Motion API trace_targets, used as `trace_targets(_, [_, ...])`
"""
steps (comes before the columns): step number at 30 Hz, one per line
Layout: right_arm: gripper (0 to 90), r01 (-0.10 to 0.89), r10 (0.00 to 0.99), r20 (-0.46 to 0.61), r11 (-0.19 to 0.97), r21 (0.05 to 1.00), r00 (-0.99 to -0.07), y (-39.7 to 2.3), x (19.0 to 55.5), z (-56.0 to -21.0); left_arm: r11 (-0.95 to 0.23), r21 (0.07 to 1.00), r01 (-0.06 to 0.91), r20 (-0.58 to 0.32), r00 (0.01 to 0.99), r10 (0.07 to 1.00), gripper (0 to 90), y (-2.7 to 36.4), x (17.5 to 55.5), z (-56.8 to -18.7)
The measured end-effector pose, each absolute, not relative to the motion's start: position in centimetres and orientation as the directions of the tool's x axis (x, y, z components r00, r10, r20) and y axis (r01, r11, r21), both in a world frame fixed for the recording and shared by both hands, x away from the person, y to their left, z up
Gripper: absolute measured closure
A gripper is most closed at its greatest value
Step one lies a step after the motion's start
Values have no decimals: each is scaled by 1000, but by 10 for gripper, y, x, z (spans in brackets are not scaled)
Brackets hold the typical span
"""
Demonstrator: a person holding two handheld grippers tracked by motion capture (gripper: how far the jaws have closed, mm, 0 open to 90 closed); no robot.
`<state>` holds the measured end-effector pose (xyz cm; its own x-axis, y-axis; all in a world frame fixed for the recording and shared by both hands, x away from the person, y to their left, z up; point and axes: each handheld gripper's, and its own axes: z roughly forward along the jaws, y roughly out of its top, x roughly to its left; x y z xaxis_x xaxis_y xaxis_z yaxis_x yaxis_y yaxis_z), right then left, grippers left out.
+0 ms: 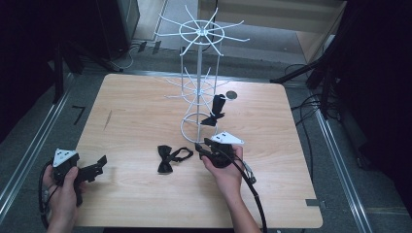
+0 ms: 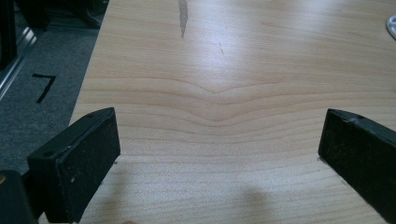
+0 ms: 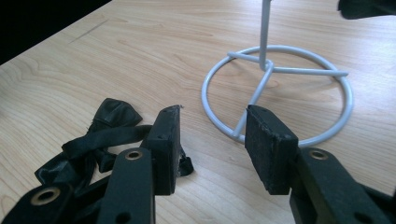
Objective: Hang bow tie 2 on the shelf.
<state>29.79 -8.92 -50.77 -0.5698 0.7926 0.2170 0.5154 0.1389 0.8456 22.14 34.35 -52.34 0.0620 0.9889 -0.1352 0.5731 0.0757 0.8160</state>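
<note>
A white wire rack point(image 1: 200, 73) stands at the table's middle back on a ring base point(image 3: 280, 70). One black bow tie point(image 1: 215, 111) hangs from a lower hook; its edge shows as a dark piece point(image 3: 369, 7) at the top right of the right gripper view. A second black bow tie point(image 1: 170, 158) point(image 3: 100, 140) lies flat in front of the base. My right gripper point(image 1: 203, 144) point(image 3: 212, 140) is open, low over the table between the lying tie and the ring, its left jaw touching the tie's strap. My left gripper point(image 1: 99, 166) point(image 2: 219, 154) is wide open over bare wood.
The wooden table point(image 1: 145, 107) has a dark streak point(image 2: 183, 16) at its left. A small dark disc point(image 1: 231, 95) lies behind the rack. A small metal piece point(image 1: 250, 172) lies by my right wrist. Grey floor and dark stands surround the table.
</note>
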Motion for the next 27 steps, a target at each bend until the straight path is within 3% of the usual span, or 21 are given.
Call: trace_targets(27, [643, 602, 785, 247, 192, 775, -568, -60, 311, -530, 66, 816, 574, -128, 67, 989, 0, 343, 221, -523])
